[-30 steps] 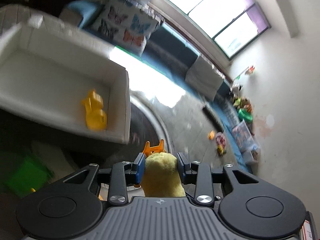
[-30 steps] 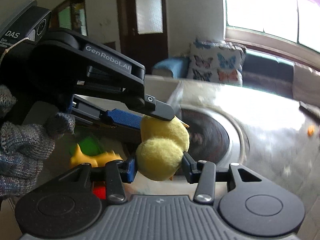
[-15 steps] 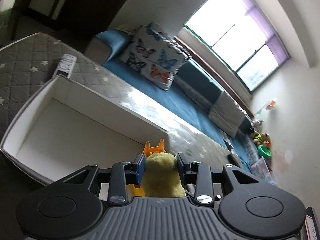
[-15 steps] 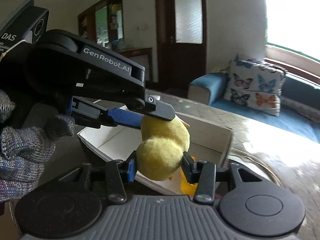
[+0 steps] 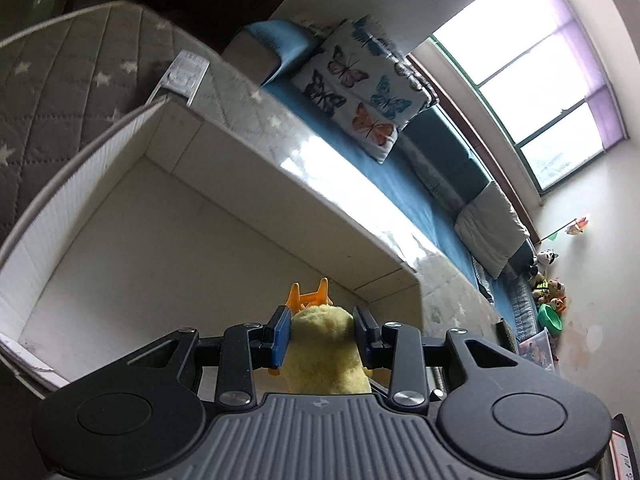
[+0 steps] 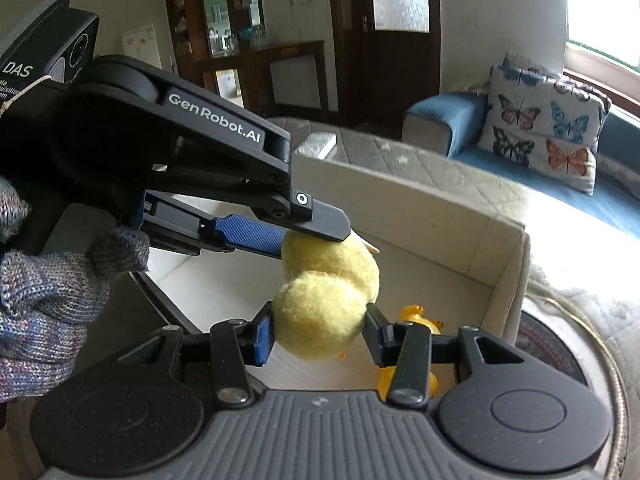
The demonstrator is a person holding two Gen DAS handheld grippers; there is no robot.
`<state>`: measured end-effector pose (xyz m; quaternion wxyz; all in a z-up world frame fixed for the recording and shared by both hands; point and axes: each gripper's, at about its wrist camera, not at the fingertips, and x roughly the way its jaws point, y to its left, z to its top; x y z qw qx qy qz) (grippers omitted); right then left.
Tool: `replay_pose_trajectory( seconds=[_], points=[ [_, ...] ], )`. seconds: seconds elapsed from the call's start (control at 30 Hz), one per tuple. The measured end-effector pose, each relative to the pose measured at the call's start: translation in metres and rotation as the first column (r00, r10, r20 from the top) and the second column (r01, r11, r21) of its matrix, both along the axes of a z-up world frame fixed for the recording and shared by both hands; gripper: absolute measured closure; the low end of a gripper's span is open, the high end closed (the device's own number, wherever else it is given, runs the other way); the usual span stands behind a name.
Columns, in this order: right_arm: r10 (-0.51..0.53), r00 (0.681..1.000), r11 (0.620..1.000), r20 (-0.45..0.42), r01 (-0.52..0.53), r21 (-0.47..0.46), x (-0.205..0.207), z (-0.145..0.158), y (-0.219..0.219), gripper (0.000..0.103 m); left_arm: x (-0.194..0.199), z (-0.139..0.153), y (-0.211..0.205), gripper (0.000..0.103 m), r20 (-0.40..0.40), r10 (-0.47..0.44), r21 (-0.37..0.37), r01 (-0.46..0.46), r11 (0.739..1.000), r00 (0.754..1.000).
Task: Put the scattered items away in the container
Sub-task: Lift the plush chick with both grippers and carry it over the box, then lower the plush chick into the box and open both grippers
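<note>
A yellow plush duck (image 6: 326,300) with orange feet (image 5: 310,296) is held by both grippers at once, over the open white box (image 5: 100,216). My left gripper (image 5: 320,332) is shut on one end of the duck; it shows in the right wrist view (image 6: 316,236) coming in from the left. My right gripper (image 6: 320,330) is shut on the duck's round lower part. A yellow plastic toy (image 6: 418,320) lies inside the box (image 6: 508,268), mostly hidden behind my right gripper.
The box stands on a grey quilted star-pattern mat (image 5: 60,64). A white remote (image 5: 182,76) lies just behind the box. A blue sofa with a butterfly cushion (image 5: 360,84) is beyond. A round dark rug (image 6: 560,352) lies right of the box. Toys (image 5: 548,300) sit by the far wall.
Both grippers have carried the duck together from beside the box to above its inside. The box now fills more of both views. The grip on the duck is unchanged.
</note>
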<state>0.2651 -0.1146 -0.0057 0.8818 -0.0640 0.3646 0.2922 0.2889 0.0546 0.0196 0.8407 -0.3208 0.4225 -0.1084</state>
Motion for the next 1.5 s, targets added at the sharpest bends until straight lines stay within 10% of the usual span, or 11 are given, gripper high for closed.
replay_pose_trajectory(
  seconds=[1.5],
  points=[
    [-0.036, 0.992, 0.999, 0.123, 0.032, 0.031, -0.09, 0.033, -0.027, 0.045, -0.077, 0.032, -0.018, 0.067, 0.103, -0.085, 0.087, 0.076, 0.993, 0.991]
  ],
)
